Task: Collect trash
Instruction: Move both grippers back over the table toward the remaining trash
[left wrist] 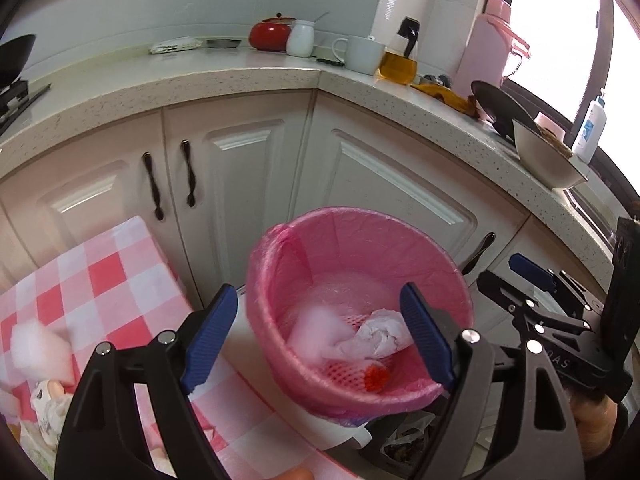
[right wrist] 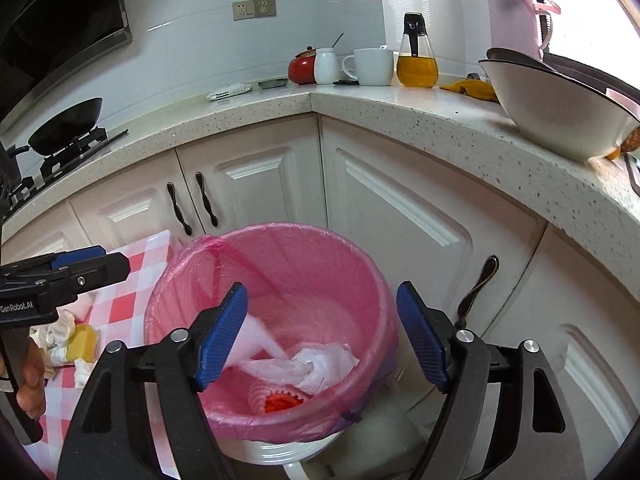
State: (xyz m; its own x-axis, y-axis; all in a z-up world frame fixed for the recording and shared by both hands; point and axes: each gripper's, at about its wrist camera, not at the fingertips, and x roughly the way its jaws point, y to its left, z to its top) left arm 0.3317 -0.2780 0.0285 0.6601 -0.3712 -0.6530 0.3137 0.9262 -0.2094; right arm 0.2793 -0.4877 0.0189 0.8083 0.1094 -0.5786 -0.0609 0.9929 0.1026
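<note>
A bin with a pink liner [left wrist: 360, 240] [right wrist: 300, 256] stands on the floor beside the checked table [left wrist: 100, 280] [right wrist: 128, 304]. In it lie crumpled white paper [left wrist: 380, 336] [right wrist: 320, 364], a pink foam net with a red piece [left wrist: 376, 378] [right wrist: 280, 400] and a blurred white scrap [left wrist: 314, 320] [right wrist: 252, 340]. My left gripper [left wrist: 318, 308] [right wrist: 92, 260] hangs open over the bin's near rim, with nothing between its fingers. My right gripper [right wrist: 322, 300] [left wrist: 532, 280] is open above the bin too, holding nothing. On the table lie crumpled wrappers [left wrist: 48, 408] [right wrist: 56, 336], a white foam block [left wrist: 36, 348] and a yellow sponge [right wrist: 82, 342].
White cabinet doors [right wrist: 400, 208] close in behind the bin under an L-shaped counter [right wrist: 440, 120]. A large bowl [right wrist: 560, 112] overhangs the counter edge at right. A mug [right wrist: 372, 66], an oil bottle [right wrist: 416, 56], a pink thermos [left wrist: 488, 44] and a wok [right wrist: 66, 124] stand further back.
</note>
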